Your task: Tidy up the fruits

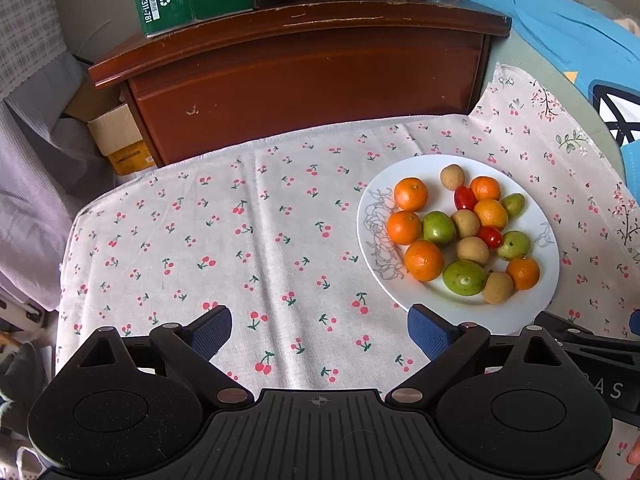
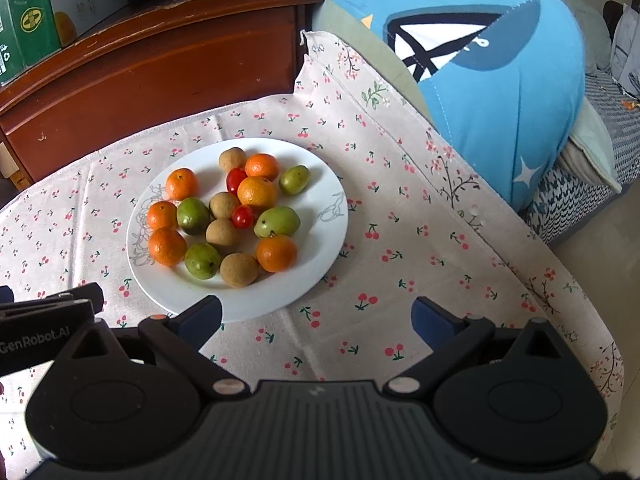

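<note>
Right wrist view shows the fruits heaped on the white plate (image 2: pixel 320 256), which sits on the cherry-print cloth (image 2: pixel 400 216) over the desk: six oranges (image 2: pixel 276 253), four green fruits (image 2: pixel 277 221), four brown longans (image 2: pixel 239 269) and two cherry tomatoes (image 2: pixel 243 216), kinds mixed and touching. The scene fits either a plate already gathered or one awaiting sorting by kind. Any pick would go best from the heap's edge, fingers straddling one fruit so its neighbours do not roll. The right gripper (image 2: pixel 316 316) hangs spread and empty just short of the plate; the left gripper (image 1: pixel 320 330), likewise spread and empty, hovers over bare cloth beside the plate.
</note>
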